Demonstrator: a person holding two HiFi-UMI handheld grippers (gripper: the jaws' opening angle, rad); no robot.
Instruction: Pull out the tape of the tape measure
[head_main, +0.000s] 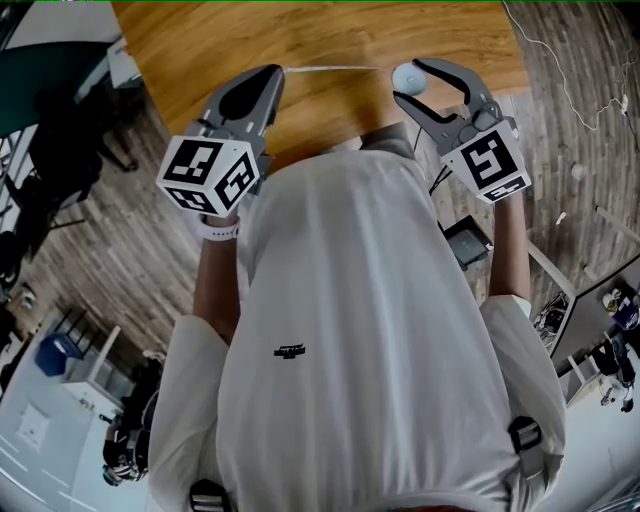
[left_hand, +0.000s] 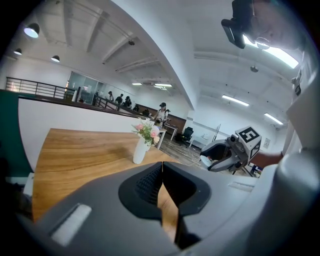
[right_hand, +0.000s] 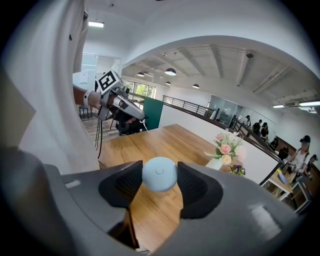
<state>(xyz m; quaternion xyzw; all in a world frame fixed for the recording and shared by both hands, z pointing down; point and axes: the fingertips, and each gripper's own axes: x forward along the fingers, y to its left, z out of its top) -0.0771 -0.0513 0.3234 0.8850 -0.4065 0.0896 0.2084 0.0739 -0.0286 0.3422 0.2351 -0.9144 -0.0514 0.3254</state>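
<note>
A small round pale-blue tape measure (head_main: 407, 76) is pinched between the pads of my right gripper (head_main: 413, 82), held above the near edge of the wooden table (head_main: 330, 35). In the right gripper view the case (right_hand: 159, 173) fills the gap between both jaws. A thin white tape (head_main: 335, 69) runs level from the case leftward to the tip of my left gripper (head_main: 277, 73), whose jaws are shut on the tape's end. In the left gripper view the jaws (left_hand: 162, 168) meet in a narrow seam, and the right gripper (left_hand: 214, 161) shows off to the right.
A white vase of flowers (left_hand: 140, 149) stands on the far part of the table; it also shows in the right gripper view (right_hand: 223, 156). The person's white-shirted torso (head_main: 360, 330) fills the space between and behind both grippers. Desks and chairs stand on the wood floor around.
</note>
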